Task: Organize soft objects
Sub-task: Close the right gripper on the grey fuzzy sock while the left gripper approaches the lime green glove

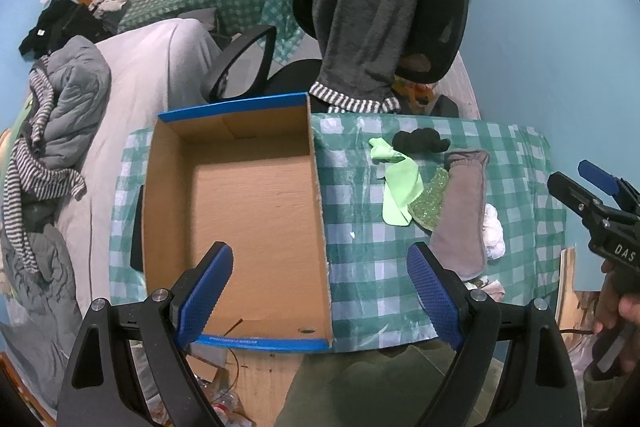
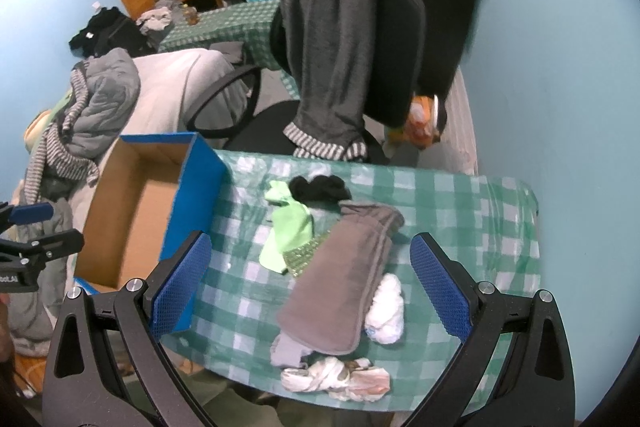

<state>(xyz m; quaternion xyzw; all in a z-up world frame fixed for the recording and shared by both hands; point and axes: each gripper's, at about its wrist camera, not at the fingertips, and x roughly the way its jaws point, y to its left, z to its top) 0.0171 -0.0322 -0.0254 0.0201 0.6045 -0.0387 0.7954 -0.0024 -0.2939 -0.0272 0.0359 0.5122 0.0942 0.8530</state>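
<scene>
Socks [image 2: 344, 267] ahead — right hand-held gripper [image 2: 312, 291] agape

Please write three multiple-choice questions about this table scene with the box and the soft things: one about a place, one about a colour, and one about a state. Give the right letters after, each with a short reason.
1. Where does the black sock lie?
A. inside the cardboard box
B. on the checked tablecloth, at the far end of the pile
C. on the chair

2. What colour is the sock beside the black one?
A. light green
B. red
C. yellow

3. In what state is the cardboard box?
A. closed with a lid
B. full of socks
C. open, with no soft item inside

Answers: 1 B, it rests on the tablecloth, outside the box. 2 A, the green sock is pale green. 3 C, its brown floor shows bare of clothing; both the left gripper and right gripper are open and hold nothing.
</scene>
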